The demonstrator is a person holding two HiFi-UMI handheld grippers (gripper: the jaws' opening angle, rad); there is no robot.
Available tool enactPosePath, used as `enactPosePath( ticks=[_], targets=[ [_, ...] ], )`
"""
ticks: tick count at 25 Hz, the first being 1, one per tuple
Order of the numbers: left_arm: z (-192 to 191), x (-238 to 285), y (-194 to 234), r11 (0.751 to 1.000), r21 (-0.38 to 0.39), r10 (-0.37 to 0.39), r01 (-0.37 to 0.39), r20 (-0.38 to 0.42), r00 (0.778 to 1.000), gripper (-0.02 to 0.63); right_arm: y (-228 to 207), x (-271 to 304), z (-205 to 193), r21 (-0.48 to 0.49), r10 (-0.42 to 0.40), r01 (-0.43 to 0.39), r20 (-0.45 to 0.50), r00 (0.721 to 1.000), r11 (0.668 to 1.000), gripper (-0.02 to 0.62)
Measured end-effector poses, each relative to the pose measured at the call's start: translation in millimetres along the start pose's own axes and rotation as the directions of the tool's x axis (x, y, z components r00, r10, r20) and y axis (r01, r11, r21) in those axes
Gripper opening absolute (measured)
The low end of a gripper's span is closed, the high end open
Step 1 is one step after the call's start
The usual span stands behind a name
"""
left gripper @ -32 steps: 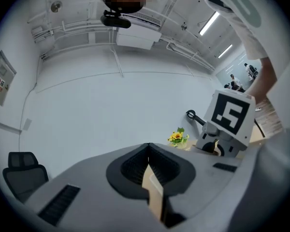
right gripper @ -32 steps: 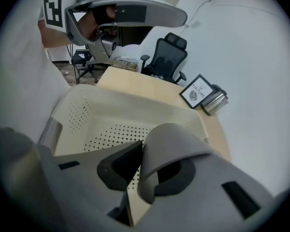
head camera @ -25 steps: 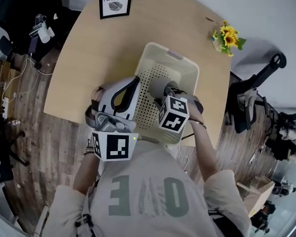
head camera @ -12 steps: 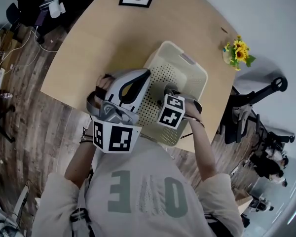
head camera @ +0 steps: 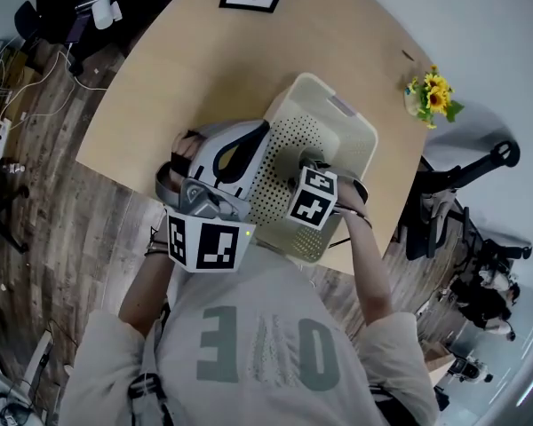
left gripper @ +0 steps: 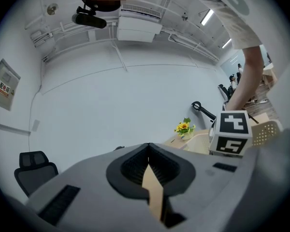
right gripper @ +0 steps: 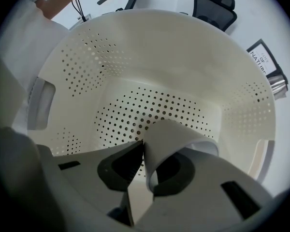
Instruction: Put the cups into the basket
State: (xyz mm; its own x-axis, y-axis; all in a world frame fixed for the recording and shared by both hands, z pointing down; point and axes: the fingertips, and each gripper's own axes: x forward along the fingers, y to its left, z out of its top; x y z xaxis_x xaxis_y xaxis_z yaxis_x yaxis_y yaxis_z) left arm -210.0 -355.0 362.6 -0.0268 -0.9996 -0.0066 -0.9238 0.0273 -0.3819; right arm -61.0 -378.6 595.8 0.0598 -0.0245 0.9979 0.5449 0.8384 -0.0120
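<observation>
While right gripper (right gripper: 144, 148) pinches cup (right gripper: 181, 137) by wall, low inside perforated basket (right gripper: 82, 62): ease cup near basket floor, then part jaws slowly, no drop. Left gripper (left gripper: 149, 153) jaws together, empty.

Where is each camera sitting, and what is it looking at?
Head view: on the person's head, looking down at the basket on the table; their shirt and forearms show.
Left claw view: on the left claw, tilted up at the wall; its shut jaws show.
Right claw view: on the right claw, looking into the basket; its jaws pinch a cup.
Shared: sunflowers appear in head and left claw views.
</observation>
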Motion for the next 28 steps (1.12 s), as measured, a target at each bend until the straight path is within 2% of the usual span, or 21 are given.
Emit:
enactPosePath(
  ticks=[15, 20, 23, 25, 28],
  targets=[
    [14.2, -3.6, -9.4, 0.999, 0.022, -0.028, 0.027, 0.026, 0.999, 0.009, 2.0, -38.4, -8.0, 0.051, -0.072, 0.070, 0.019, 0.997, 0.996, 0.046],
    [18.2, -6.4, -12.7, 0.999, 0.025, -0.038, 0.037, 0.030, 0.999, 0.009, 4.9, -67.4, -12.3, 0.086, -0.112, 0.107, 0.055, 0.992, 0.991, 0.031],
    [21.5, -5.9, -17.2, 0.998, 0.028, -0.051, 0.050, 0.036, 0.998, 0.009, 2.3, -88.5, -14.8, 0.122, -0.166, 0.155, 0.089, 0.982, 0.980, 0.028],
    [25.7, -4.3, -18.9, 0.998, 0.027, -0.055, 0.054, 0.041, 0.998, 0.009, -2.5, -103.6, -18.4, 0.127, -0.229, 0.216, 0.098, 0.969, 0.968, 0.015],
    [37.5, -1.0, -20.0, 0.998, 0.032, -0.059, 0.057, 0.055, 0.997, 0.009, -9.6, -133.5, -21.8, 0.161, -0.350, 0.327, 0.139, 0.926, 0.931, 0.002]
  ],
)
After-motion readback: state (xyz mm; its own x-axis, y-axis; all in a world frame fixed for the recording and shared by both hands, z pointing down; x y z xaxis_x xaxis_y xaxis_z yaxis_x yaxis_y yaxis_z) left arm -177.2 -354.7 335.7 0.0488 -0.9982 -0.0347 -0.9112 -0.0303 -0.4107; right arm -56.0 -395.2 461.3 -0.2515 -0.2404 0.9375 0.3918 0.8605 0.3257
